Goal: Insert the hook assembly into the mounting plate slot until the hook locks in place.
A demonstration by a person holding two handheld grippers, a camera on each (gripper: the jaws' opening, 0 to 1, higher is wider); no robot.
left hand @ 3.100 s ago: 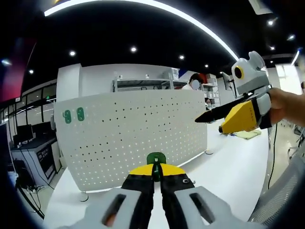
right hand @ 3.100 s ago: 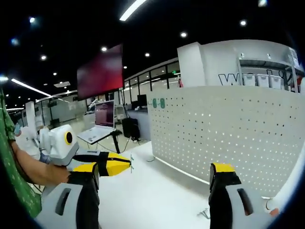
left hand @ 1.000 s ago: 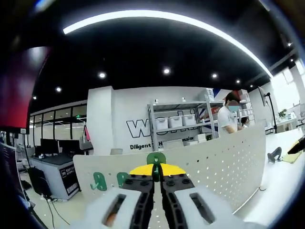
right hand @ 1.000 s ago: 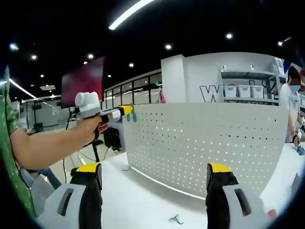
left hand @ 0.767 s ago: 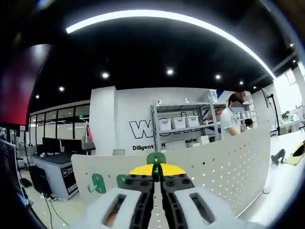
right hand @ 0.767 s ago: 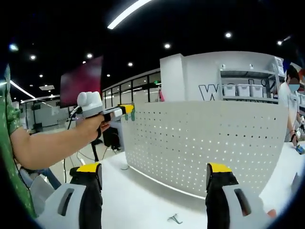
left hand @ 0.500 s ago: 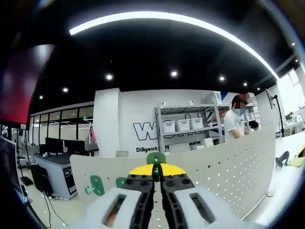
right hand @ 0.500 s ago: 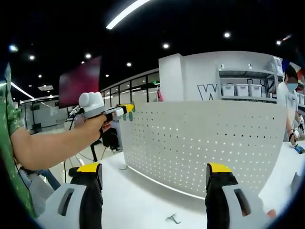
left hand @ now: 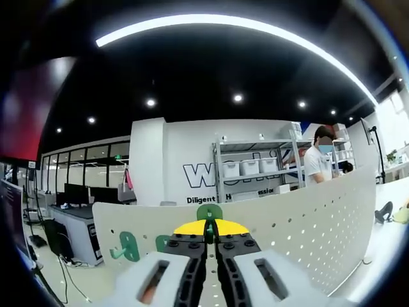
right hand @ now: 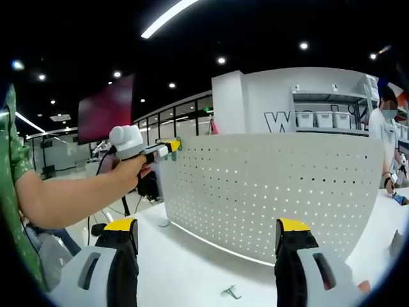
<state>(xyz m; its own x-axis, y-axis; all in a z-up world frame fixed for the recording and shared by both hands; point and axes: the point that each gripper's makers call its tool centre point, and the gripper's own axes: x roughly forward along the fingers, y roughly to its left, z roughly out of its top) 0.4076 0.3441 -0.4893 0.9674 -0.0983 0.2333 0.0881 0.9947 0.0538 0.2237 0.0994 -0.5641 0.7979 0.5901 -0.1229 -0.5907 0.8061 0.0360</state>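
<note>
- Office bkgd; white pegboard (right hand: 275,192) stands on white table (right hand: 185,268).
- My left gripper (left hand: 208,231) clamps green hook (left hand: 209,212) at board's top corner, beside two mounted hooks (left hand: 128,245).
- My right gripper (right hand: 208,231) gapes, holds nothing.
- Approach square to hole, push till lock.

Large dark letters on the white back wall (left hand: 160,166) read "W" and then a partial "O" before a shelf (left hand: 255,176) cut them off. A smaller line beneath began "Diligent", followed by an "H"; the rest was hidden. In the right gripper view the same wall (right hand: 255,102) showed only the "W".
</note>
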